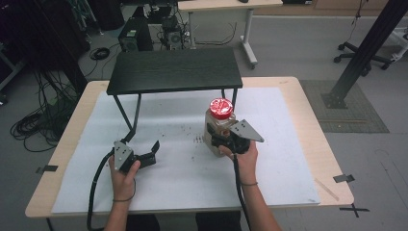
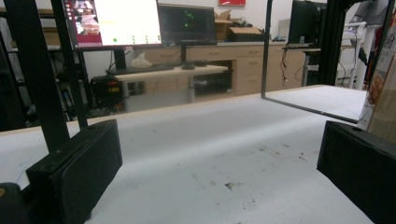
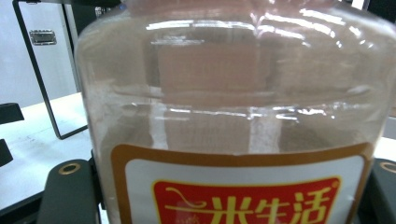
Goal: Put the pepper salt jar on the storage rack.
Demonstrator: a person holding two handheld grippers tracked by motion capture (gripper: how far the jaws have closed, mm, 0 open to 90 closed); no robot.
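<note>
The jar (image 3: 233, 107) carries a white label edged in brown, with a red panel reading 米生活 in yellow. It is clear plastic with a red lid (image 1: 221, 108), standing upright on the white mat (image 1: 183, 178) at about three o'clock from centre, just before the black shelf (image 1: 174, 70). The right gripper (image 1: 222, 140) is clamped on its body; the left gripper (image 1: 149, 155), at eight o'clock, has its jaws apart on nothing
</note>
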